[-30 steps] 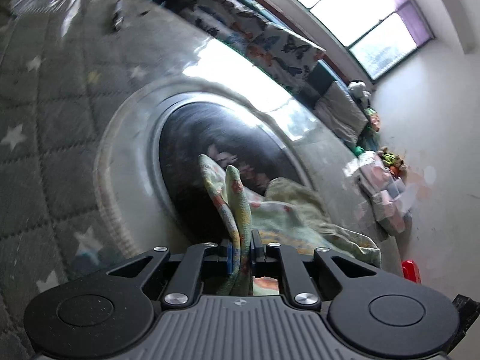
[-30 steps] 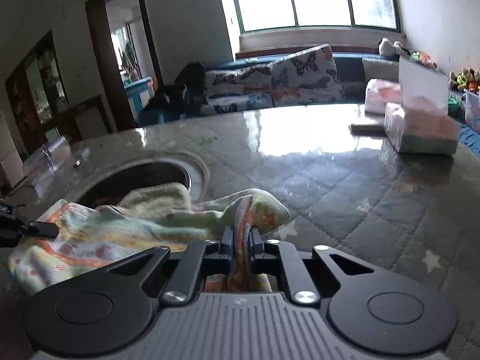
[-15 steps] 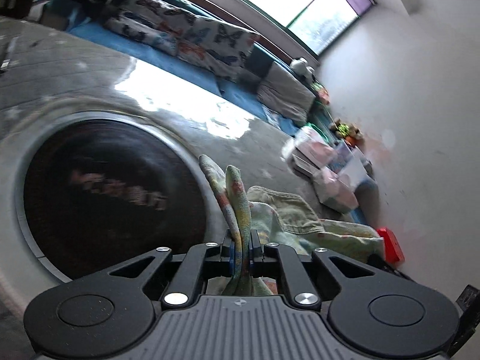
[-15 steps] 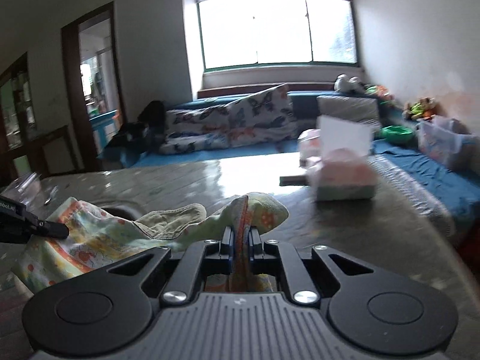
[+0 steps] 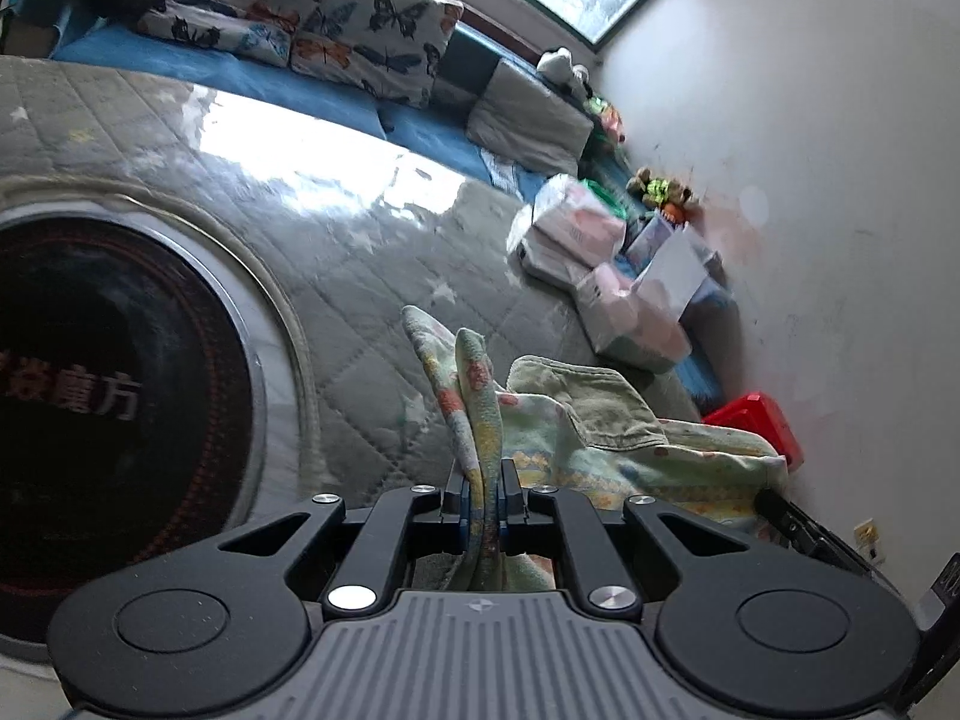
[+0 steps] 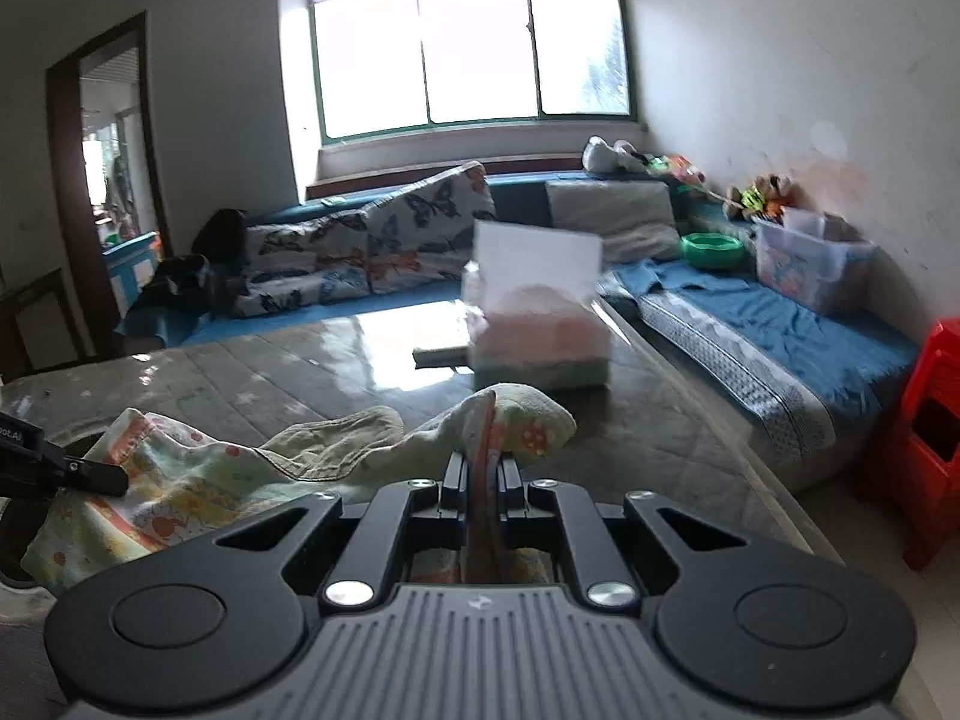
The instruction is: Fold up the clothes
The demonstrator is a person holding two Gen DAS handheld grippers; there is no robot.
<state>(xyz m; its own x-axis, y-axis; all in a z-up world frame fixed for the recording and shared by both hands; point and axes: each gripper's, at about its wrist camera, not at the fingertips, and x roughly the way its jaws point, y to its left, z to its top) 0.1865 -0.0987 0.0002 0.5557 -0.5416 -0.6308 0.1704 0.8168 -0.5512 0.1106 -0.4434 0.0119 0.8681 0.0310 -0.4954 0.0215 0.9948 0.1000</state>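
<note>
Left gripper (image 5: 483,489): jaws closed tight, pinching bunched edge of printed garment (image 5: 600,438); cloth fold stands up between fingers (image 5: 454,489); gripper rolled sideways, table horizon steeply tilted in its view. Right gripper (image 6: 482,480): jaws closed on opposite edge of same garment; held roughly level, pointing forward along table; fabric spans between both. Left gripper's black fingertip visible at left edge of right wrist view.

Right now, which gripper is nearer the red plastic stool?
Right. The right gripper holds the floral garment at the table edge, with the red stool just off its right side. The left gripper grips the garment's other end, farther from it.
</note>
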